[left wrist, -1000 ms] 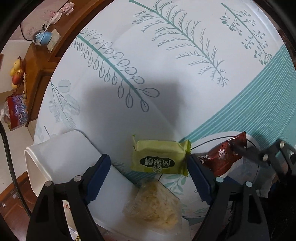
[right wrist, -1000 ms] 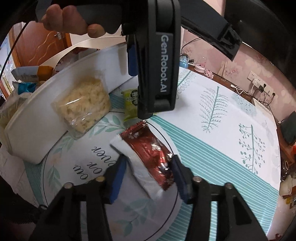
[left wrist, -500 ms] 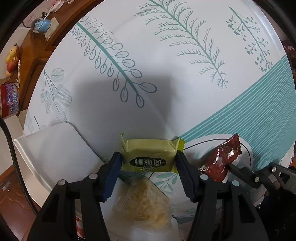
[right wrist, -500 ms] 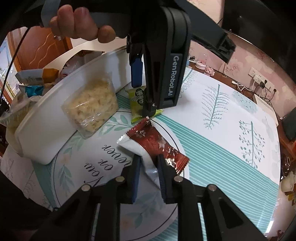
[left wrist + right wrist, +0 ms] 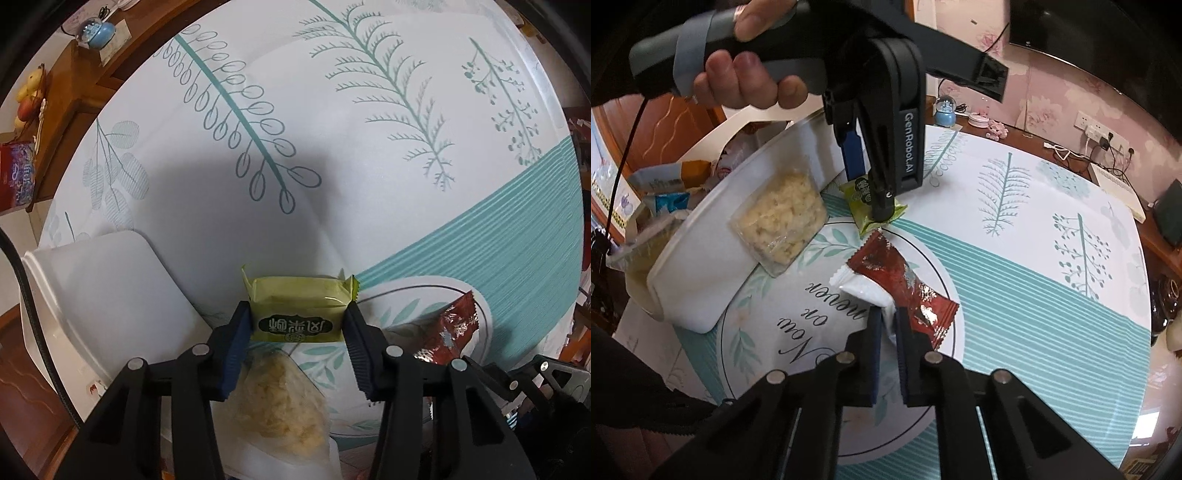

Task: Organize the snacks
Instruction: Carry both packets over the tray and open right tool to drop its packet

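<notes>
Leaf-print tablecloth [image 5: 369, 166], pink wallpaper behind. Left gripper [image 5: 297, 326] now clamped on green snack [image 5: 299, 306]; right gripper [image 5: 886, 325] pinches white packet [image 5: 864, 290], previously released.

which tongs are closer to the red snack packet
Right. The right tongs are shut on a white packet lying against the red packet; the left tongs grip the green snack beside it.

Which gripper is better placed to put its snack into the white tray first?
Left. The left gripper holds the green snack right beside the white tray; the right gripper pinches the white packet farther away.
</notes>
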The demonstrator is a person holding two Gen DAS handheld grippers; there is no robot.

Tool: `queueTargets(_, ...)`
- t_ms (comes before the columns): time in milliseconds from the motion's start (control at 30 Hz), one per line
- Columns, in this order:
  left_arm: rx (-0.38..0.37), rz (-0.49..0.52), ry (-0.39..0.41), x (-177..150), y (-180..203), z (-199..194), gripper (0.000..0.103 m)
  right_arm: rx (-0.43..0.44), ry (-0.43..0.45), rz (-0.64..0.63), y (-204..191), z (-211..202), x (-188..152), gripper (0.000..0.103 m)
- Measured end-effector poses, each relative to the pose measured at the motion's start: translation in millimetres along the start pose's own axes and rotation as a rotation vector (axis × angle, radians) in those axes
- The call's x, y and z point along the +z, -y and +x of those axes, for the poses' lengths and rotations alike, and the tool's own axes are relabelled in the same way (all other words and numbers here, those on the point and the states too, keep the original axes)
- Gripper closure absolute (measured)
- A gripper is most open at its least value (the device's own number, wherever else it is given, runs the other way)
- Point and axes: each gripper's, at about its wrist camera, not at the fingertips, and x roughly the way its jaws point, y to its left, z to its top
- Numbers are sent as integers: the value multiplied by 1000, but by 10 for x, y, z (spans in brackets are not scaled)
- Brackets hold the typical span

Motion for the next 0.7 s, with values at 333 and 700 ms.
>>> queueTargets(333,-25,-6,64,-386,47,-351,55,-16,33,23,-37,-221,-7,99)
queueTargets(700,-63,-55,206,-886,211,-989,55,-45,110,11,-229,-629,96,99)
